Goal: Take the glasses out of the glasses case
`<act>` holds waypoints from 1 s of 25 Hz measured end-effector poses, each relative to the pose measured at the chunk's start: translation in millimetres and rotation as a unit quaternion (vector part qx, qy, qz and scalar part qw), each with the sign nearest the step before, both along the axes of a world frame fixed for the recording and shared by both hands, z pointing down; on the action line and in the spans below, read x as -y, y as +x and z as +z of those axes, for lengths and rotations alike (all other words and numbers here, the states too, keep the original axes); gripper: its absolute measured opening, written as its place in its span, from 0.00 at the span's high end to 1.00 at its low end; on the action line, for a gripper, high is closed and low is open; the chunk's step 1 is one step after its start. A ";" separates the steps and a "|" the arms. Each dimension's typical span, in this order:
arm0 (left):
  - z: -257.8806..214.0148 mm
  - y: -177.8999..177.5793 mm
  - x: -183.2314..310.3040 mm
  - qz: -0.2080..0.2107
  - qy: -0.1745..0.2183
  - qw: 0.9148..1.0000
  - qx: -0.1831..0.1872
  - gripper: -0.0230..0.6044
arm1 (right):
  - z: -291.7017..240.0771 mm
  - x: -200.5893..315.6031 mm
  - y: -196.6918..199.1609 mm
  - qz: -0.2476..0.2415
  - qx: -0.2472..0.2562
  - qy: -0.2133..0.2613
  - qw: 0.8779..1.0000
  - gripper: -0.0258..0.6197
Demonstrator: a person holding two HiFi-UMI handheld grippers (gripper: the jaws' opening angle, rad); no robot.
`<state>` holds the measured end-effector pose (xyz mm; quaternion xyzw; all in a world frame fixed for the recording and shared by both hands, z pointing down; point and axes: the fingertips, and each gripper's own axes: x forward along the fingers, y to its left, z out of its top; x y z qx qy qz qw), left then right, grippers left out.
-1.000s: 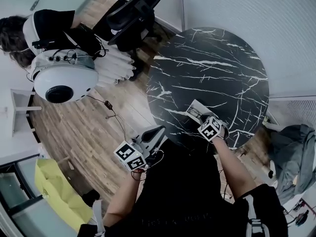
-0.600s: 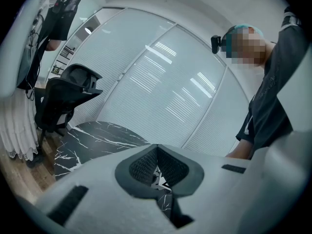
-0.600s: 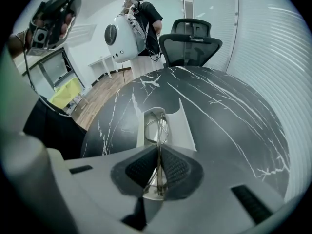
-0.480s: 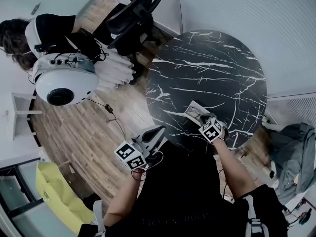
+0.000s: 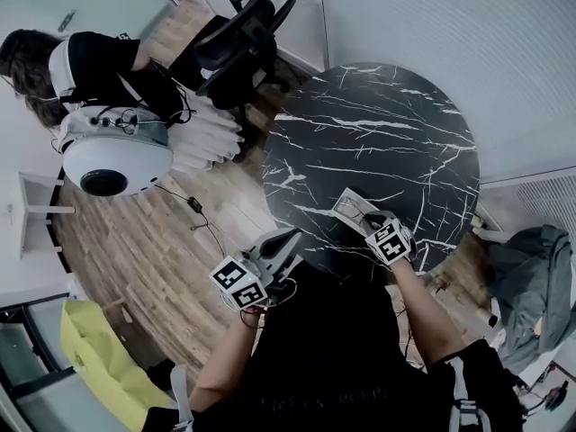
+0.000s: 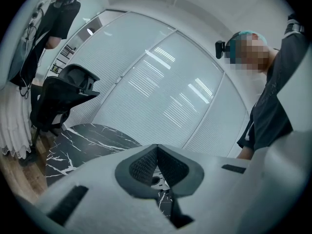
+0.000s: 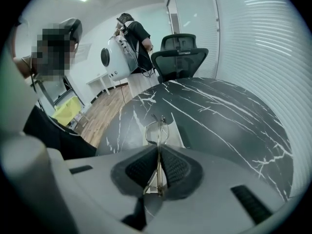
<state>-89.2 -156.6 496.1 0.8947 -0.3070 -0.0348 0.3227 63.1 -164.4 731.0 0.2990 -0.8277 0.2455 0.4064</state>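
Note:
An open pale glasses case (image 5: 346,205) lies flat near the front edge of the round black marble table (image 5: 378,133). My right gripper (image 5: 369,221) hovers just behind it. In the right gripper view this gripper (image 7: 158,152) is shut on thin wire-framed glasses (image 7: 157,126), which stick out forward above the case (image 7: 176,133). My left gripper (image 5: 284,239) hangs off the table's left front edge, above the wooden floor. In the left gripper view its jaws (image 6: 156,149) meet with nothing between them.
A black office chair (image 5: 238,34) stands beyond the table at the upper left. A person carrying a white round backpack device (image 5: 112,156) stands on the wooden floor at the left. A yellow bin (image 5: 99,367) is at lower left, grey clothing (image 5: 531,277) at right.
The head view has drifted slightly. Both grippers keep about the same places relative to the table and the case.

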 end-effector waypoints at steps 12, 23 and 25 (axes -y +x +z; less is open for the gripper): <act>-2.2 3.9 -6.7 0.000 0.009 1.000 -0.005 0.93 | -48.3 -5.8 6.4 0.054 0.088 0.019 0.994 0.91; -5.3 20.7 -19.6 0.016 0.015 1.000 -0.008 0.93 | -94.5 -28.7 32.6 0.111 0.144 0.043 0.982 0.91; -5.0 25.9 -20.6 0.023 0.015 1.000 -0.009 0.93 | -102.6 -31.9 38.8 0.117 0.148 0.049 0.981 0.91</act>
